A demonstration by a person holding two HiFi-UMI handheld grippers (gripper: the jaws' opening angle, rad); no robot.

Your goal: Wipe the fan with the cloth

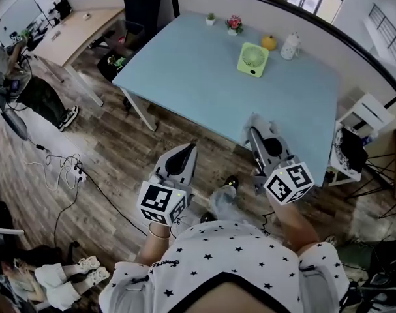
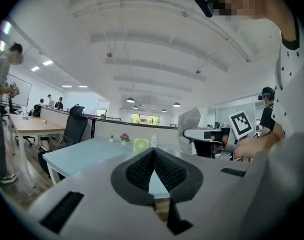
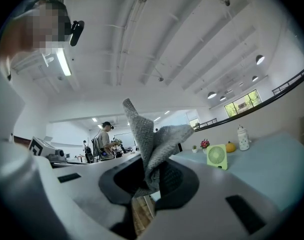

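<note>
Right gripper (image 3: pixel 153 179) clenched on the grey cloth (image 3: pixel 150 136); left gripper (image 2: pixel 153 153) jaws pressed together, seemingly empty. Green fan (image 1: pixel 252 60) stands upright near the table's (image 1: pixel 198 96) far edge, well apart from both grippers.

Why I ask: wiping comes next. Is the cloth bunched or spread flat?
Bunched. The right gripper pinches the grey cloth between its jaws; crumpled folds stick up above them, nothing spread flat.
</note>
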